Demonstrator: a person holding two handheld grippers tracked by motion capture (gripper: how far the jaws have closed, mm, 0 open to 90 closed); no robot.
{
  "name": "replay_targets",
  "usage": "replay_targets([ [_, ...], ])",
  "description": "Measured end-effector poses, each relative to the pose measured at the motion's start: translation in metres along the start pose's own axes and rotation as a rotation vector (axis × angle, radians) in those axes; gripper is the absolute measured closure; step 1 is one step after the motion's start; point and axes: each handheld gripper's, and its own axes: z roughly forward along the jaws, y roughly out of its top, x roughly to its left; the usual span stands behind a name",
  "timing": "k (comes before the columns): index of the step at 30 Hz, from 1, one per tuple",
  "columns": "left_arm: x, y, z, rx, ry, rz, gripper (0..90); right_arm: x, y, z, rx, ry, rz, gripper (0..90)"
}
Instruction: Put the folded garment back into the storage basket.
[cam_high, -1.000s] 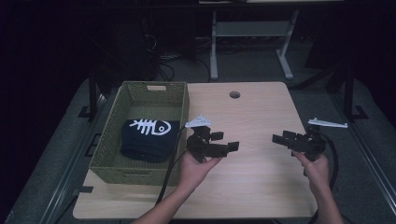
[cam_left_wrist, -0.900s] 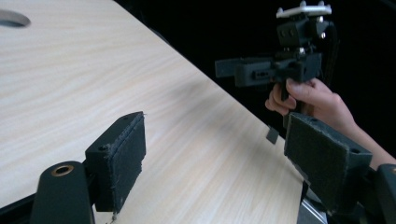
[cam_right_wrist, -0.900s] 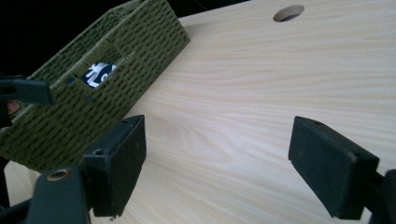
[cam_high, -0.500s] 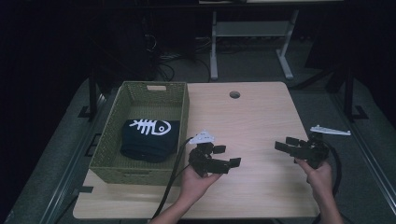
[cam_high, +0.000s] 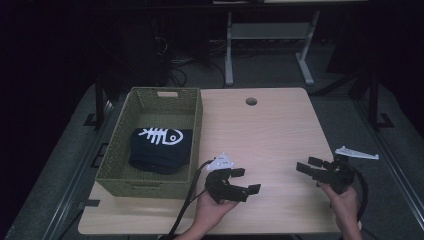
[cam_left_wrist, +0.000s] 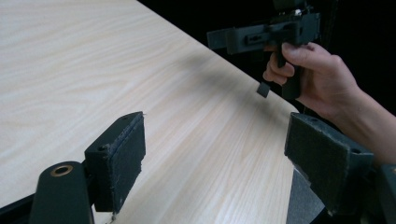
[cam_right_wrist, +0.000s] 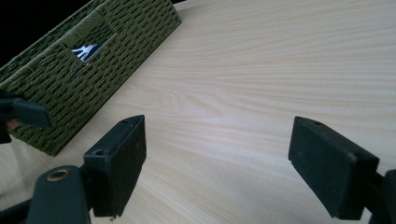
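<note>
Both grippers have slid back toward the table's (cam_high: 270, 130) near edge since a second ago. Left gripper (cam_high: 245, 181) hangs just beside the green wicker basket (cam_high: 150, 176), jaws spread wide, nothing in them. Right gripper (cam_high: 310, 167) is near the right edge, also gaping and empty. Dark folded shirt (cam_high: 160, 150) (fishbone print) lies inside the basket.

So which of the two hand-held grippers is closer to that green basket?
The left. The left hand-held gripper sits just off the green basket at its near right corner, over the table. The right hand-held gripper is out by the table's right edge, well away from it.
</note>
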Motion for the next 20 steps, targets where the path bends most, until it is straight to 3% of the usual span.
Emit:
replay_targets([
  [12, -0.008, -0.019, -0.006, 0.018, 0.003, 0.027, 19.8, 0.009, -0.026, -0.011, 0.014, -0.006, 0.002, 18.8],
  [14, -0.01, -0.021, -0.008, 0.016, 0.01, 0.045, 19.9, 0.01, -0.029, -0.016, -0.011, 0.016, 0.008, 18.8],
  [16, -0.011, -0.02, -0.008, 0.009, 0.0, 0.035, 19.9, 0.01, -0.03, -0.018, -0.021, 0.017, 0.007, 18.7],
  [18, -0.012, -0.019, -0.009, 0.001, -0.023, 0.02, 19.8, 0.007, -0.035, -0.023, -0.062, 0.042, 0.035, 18.8],
  [20, -0.014, -0.019, -0.009, -0.002, -0.016, 0.043, 19.9, 0.005, -0.042, -0.025, -0.074, 0.037, 0.041, 18.7],
])
